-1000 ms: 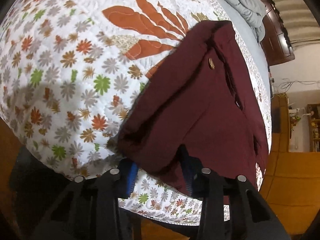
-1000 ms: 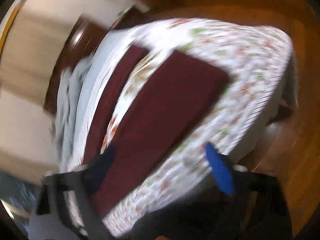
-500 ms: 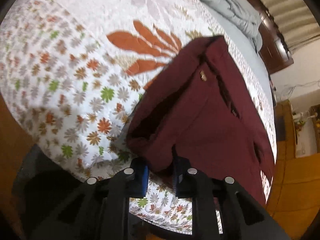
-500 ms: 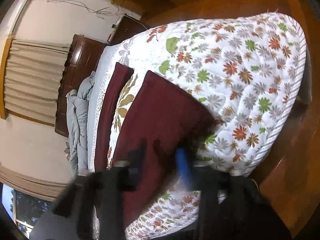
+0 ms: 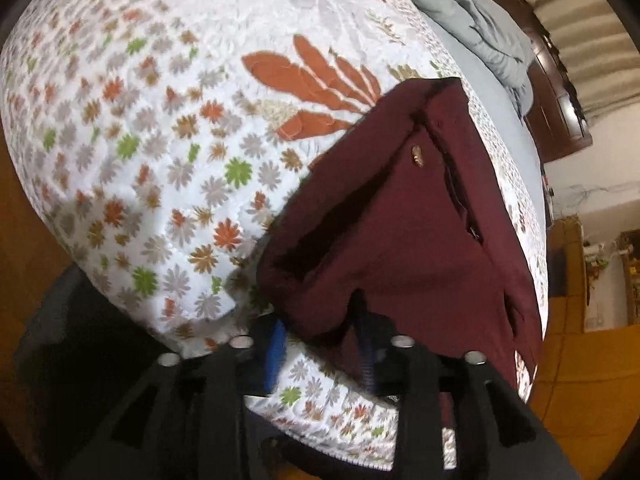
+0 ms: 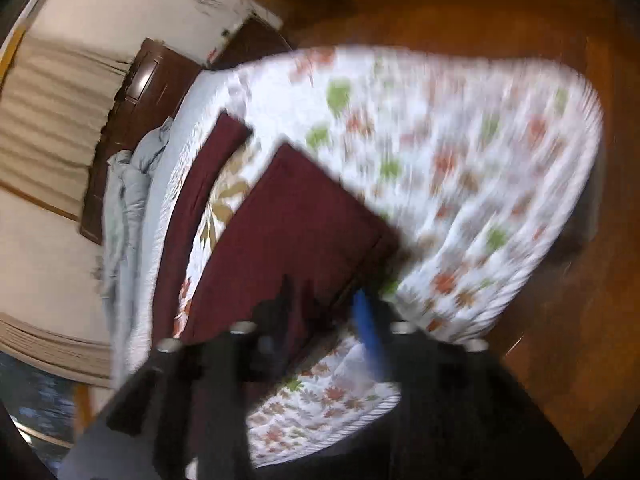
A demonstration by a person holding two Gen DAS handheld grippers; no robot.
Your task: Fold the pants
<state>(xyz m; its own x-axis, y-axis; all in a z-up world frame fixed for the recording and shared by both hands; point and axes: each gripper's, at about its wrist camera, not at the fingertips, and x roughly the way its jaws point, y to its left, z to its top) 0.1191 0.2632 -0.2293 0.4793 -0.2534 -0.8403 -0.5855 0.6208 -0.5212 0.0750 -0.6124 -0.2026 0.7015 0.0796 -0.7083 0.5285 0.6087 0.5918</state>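
Dark maroon pants [image 5: 404, 224] lie on a bed with a white flower-print quilt [image 5: 152, 128]. The waistband end with a brass button [image 5: 417, 155] and a pocket is in the left wrist view. My left gripper [image 5: 320, 340] is shut on the near corner of the waist, which bunches up between the blue pads. In the blurred right wrist view the pants' legs [image 6: 288, 240] lie spread apart. My right gripper [image 6: 328, 320] is shut on the near hem corner of the wider leg. The other leg [image 6: 200, 184] lies further back.
A grey blanket [image 5: 472, 28] is bunched at the head of the bed by a dark wooden headboard [image 5: 560, 92]. The quilt's edge [image 6: 552, 248] drops off to an orange wooden floor [image 6: 520, 20]. Curtains and a wall stand behind the bed.
The left gripper closed on the waist corner and lifted it a little. The right gripper went from wide open to shut on the leg's hem corner and is still moving.
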